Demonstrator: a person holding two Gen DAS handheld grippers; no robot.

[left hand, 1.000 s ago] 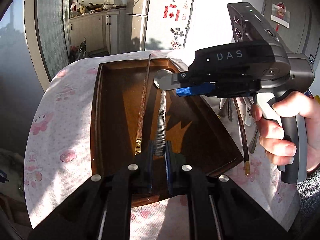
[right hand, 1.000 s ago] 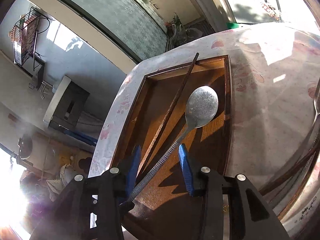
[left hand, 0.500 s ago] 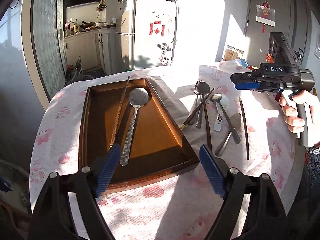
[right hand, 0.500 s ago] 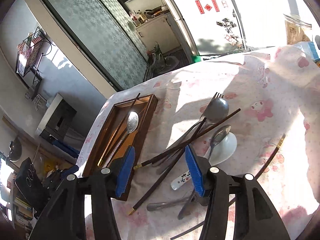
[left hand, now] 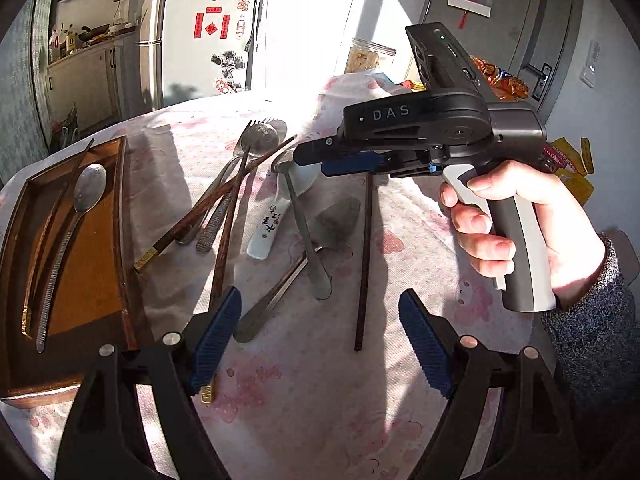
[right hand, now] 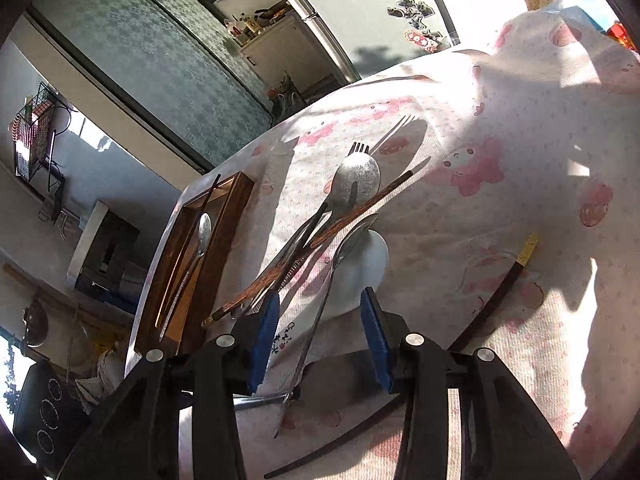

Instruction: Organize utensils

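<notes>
Jaws spread on both grippers, R's just narrowing w/ nothing gripped; wooden tray holds spoon + chopstick.

A wooden tray holds a metal spoon and one chopstick lying lengthwise. Beside it on the desk lie crossed chopsticks, a fork, metal spoons and a white ceramic spoon.

Cloth-covered table: wooden tray, loose utensils, perhaps snack packets behind.
</notes>
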